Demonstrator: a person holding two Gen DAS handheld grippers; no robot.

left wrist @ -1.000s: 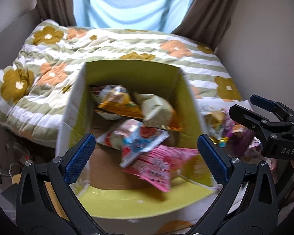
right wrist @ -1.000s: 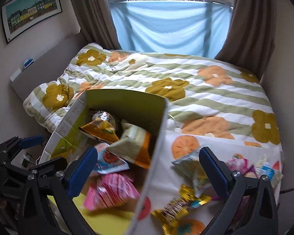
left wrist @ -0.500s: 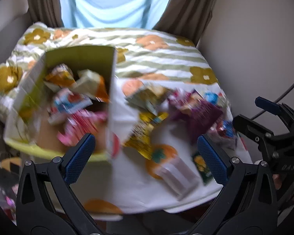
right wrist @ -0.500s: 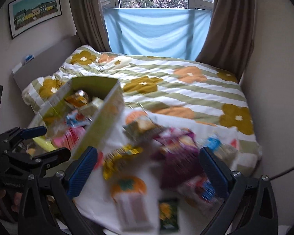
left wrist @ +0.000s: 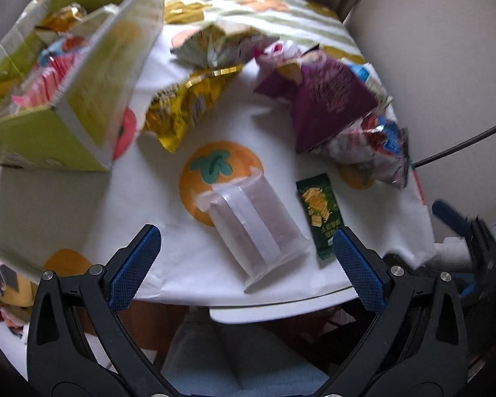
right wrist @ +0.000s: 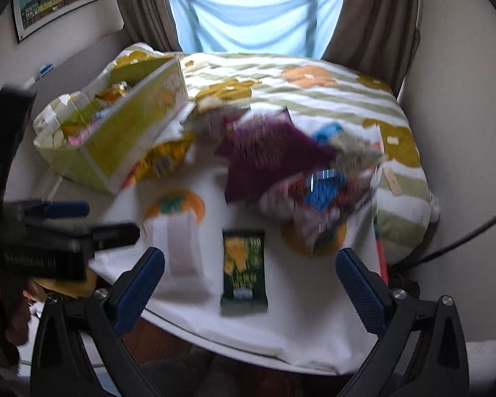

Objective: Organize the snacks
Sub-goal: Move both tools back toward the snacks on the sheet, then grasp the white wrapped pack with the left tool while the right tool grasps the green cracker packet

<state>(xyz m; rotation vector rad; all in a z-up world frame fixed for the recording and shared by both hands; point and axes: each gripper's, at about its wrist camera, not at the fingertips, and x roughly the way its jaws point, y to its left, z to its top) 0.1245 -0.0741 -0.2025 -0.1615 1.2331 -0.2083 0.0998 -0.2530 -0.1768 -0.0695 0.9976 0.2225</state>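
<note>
Both tongs are spread wide and hold nothing — my left tongs (left wrist: 246, 264) hang over the near edge of the table (left wrist: 168, 284), with the clear packet (left wrist: 254, 225) lying just ahead between the blue pads. That packet has a white strip down its middle and rests partly on an orange fruit print in the white cloth (left wrist: 268, 125). Just to its right lies the dark green snack packet (left wrist: 320, 213), flat and apart from it.

My right tongs (right wrist: 249, 286) are equally open, and the green packet (right wrist: 244, 271) sits in the gap between the fingers, a little farther along the table. From this side I see my left tongs (right wrist: 82, 221) at the left edge, blurred.

Farther back, a purple bag (left wrist: 327, 99) leans on a heap of blurred wrappers, with a red, white and blue bag (left wrist: 370, 145) at its near right. A gold bag (left wrist: 185, 106) lies beside the yellow-green cardboard box (left wrist: 82, 106), which stands at the left of the table — open on top, with a pink packet (left wrist: 43, 86) and other snacks inside. Behind the table is a bed under a flowered quilt (right wrist: 314, 86).
</note>
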